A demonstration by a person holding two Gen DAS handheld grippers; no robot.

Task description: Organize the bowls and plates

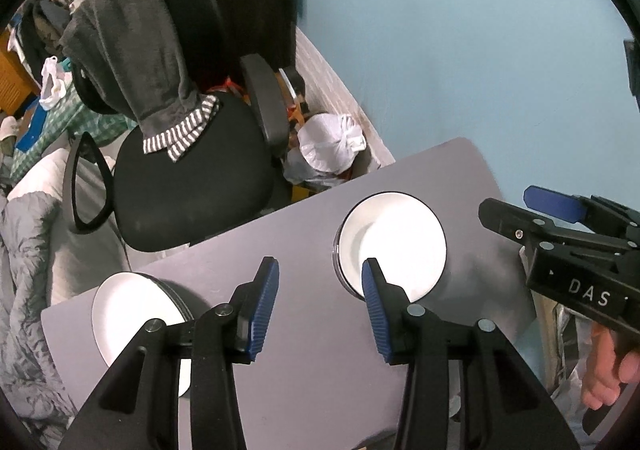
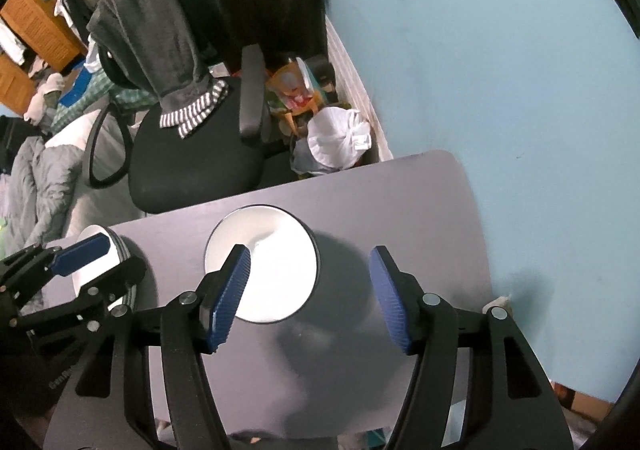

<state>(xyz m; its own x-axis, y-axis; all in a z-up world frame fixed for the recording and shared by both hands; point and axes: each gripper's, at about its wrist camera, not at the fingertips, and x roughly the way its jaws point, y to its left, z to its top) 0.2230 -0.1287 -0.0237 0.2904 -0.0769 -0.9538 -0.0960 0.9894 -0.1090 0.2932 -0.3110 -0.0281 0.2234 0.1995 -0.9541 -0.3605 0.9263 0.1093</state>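
A stack of white bowls (image 1: 396, 242) with dark rims stands on the grey table (image 1: 304, 222). At the table's left end lies a stack of white plates (image 1: 128, 310). My left gripper (image 1: 321, 264) hovers open above the bare tabletop between the two stacks, and nothing is between its blue pads. In the right wrist view my right gripper (image 2: 309, 250) is open and empty above the bowls (image 2: 272, 270). There the left gripper (image 2: 122, 254) partly hides the plates (image 2: 116, 246). The right gripper (image 1: 516, 204) reaches in from the right in the left wrist view.
A black office chair (image 1: 192, 178) with a grey towel (image 1: 132, 50) draped over its back stands beyond the table's far edge. A white bag (image 1: 332, 142) lies on the floor by the light blue wall (image 1: 460, 50). A hand (image 1: 608, 370) holds the right gripper's handle.
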